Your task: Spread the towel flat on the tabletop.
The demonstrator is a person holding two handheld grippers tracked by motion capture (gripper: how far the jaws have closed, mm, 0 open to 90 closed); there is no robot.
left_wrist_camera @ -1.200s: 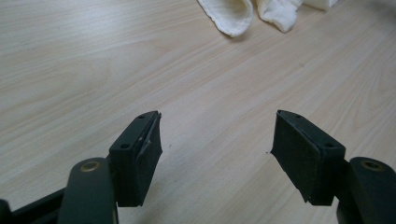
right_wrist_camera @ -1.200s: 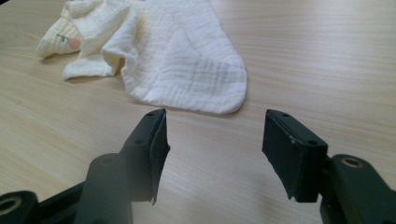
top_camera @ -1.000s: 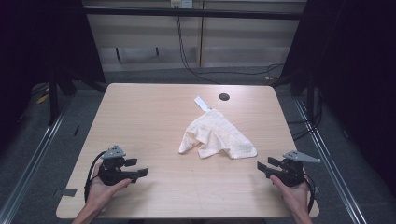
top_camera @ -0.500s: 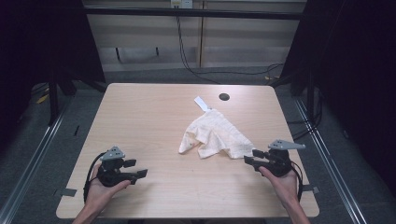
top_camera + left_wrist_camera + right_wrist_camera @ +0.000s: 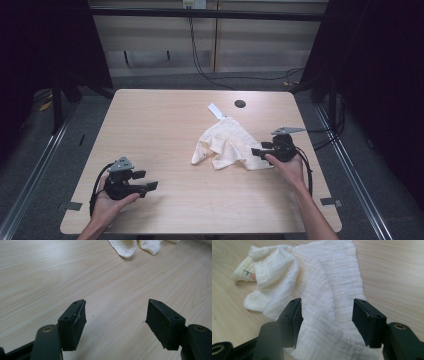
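From the high view I see a pale wooden desk (image 5: 165, 130) with a crumpled cream cloth (image 5: 227, 145) lying right of centre. A small white label (image 5: 215, 110) pokes out from the cloth's upper edge, toward the top of the frame; any print on it is too small for me to read. In the right gripper view a tiny green mark (image 5: 246, 271) sits on a fold at the upper left of the cloth, also unreadable. A dark round hole (image 5: 240, 104) lies in the desk just beyond the label.

Compared with a second ago, my right hand-held gripper (image 5: 259, 152) has travelled from the lower right corner of the desk up and inward, and now sits at the cloth's right edge. Its jaws have just been opening further, and they stand wide apart. In the right gripper view the cloth (image 5: 329, 290) spreads out ahead of and beneath the jaws and fills the gap between them, but the pads (image 5: 298, 315) do not press on it.

My left hand-held gripper (image 5: 148, 186) is in the same spot at the lower left of the frame, well apart from the cloth. In the left gripper view its jaws gape wide over bare wood, holding nothing, and the cloth's near corners (image 5: 125, 247) show at the top of the frame. The cloth has not shifted.
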